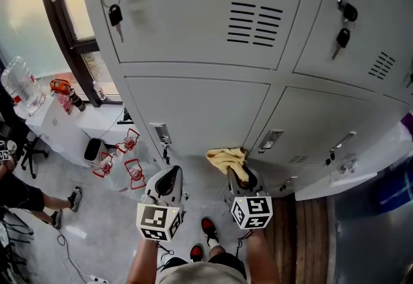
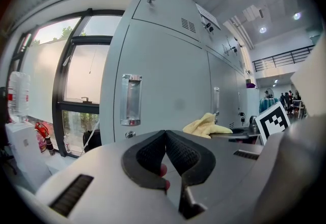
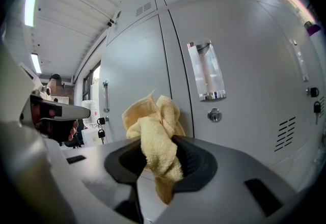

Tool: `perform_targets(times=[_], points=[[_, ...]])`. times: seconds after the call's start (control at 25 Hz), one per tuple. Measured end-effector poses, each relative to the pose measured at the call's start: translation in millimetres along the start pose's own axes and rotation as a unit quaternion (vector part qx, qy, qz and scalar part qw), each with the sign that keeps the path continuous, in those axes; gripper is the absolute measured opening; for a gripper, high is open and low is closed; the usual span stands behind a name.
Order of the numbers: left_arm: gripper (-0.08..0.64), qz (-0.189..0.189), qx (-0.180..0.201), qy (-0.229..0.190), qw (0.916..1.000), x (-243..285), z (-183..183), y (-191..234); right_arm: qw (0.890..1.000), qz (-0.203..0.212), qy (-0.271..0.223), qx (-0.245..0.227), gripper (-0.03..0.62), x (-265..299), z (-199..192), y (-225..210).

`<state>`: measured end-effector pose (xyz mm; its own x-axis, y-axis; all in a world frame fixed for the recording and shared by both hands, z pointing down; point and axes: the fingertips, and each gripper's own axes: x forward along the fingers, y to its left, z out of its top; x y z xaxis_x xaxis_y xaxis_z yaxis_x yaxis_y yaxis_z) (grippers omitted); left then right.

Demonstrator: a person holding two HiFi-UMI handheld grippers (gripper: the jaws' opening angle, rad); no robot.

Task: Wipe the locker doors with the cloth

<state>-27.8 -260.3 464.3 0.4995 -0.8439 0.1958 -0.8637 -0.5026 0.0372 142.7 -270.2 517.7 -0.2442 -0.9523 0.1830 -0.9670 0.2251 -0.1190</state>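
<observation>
Right gripper (image 3: 158,159): jaws clamped on a bunched yellow cloth (image 3: 153,131), seen only in the right gripper view, with one tail hanging below the pads and the rest bulging above them. In the head view the cloth is seen at the seam between two lower locker doors (image 1: 193,108); whether it touches the metal cannot be told.

Left gripper (image 2: 165,134): pads pressed together with nothing between them, as shown in the left gripper view. It is held to the left of the cloth and apart from the door.

All locker doors in view are shut, so contents are not seen. Keys (image 1: 116,16) are hung from the locks of the upper doors, a detail given by the head view. Clear recessed handles are noted on the lower doors.

To the left of the lockers a dark-framed window (image 2: 81,80) is recorded, with a white table (image 1: 58,124) below it bearing water bottles (image 1: 22,82). The floor is pale grey.
</observation>
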Motion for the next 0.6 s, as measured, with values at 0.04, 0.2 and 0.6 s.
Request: perform_targets(times=[0.04,0.2,0.6], points=[[0.023,-0.002,0.001,-0.002,1.0000,-3.7,1.4,-1.5,1.000,-0.003,-0.003,-0.001,0.137,-4.5,2.6,0.4],[0.023,-0.010,0.007,-0.013,0.9998,-24.3,7.8,-9.7,1.000,-0.016,-0.018,-0.017,0.137,-29.5,16.9,3.0],[0.023,-0.038,0.020,-0.040,0.9983,-81.2,24.3,-37.5,0.995,-0.068,-0.060,-0.038,0.137,-120.0,54.3,0.9]])
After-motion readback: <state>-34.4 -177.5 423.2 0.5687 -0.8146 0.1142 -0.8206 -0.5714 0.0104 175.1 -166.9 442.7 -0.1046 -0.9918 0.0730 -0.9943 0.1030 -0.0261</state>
